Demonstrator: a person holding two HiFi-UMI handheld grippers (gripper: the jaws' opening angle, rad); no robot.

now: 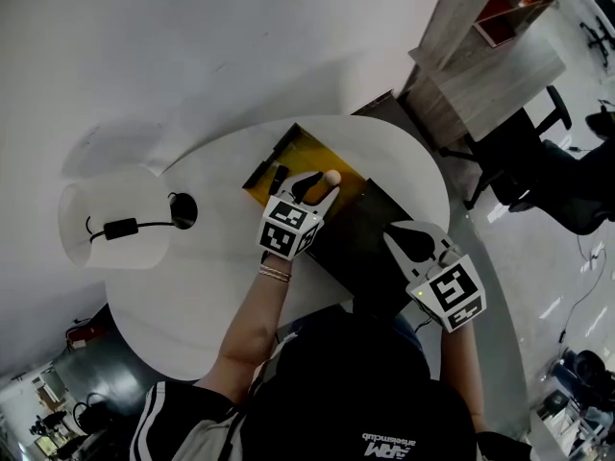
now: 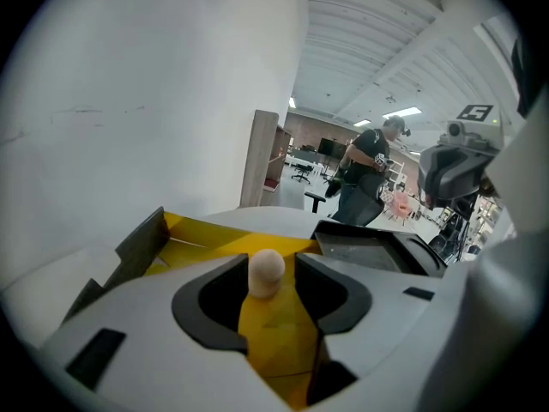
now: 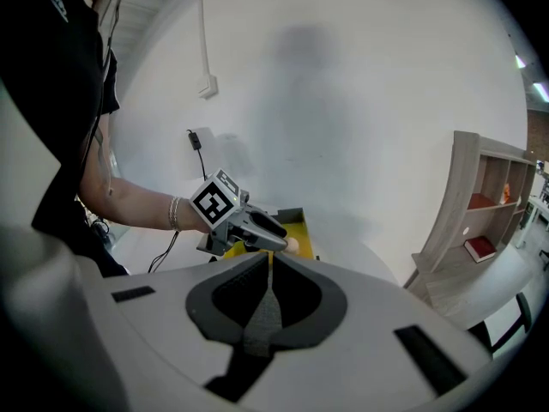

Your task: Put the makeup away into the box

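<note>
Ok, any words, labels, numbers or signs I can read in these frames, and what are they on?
Shirt: white print, upside down in the head view, too small and blurred to read.
Left cube and right cube: black-and-white square marker patterns only, no letters or digits.
Box: no text visible.
Nothing else readable in any view.

In the head view the left gripper [image 1: 322, 184] covers a part of the yellow box [image 1: 322, 157], and its fingers [image 1: 309, 188] hide the lower part of the beige sponge [image 1: 331, 176]. Two dark slim things [image 1: 259, 173] in the box are too small to tell what they are. The near end of the black lid [image 1: 356, 229] is hidden under the person's head [image 1: 356, 373].
</note>
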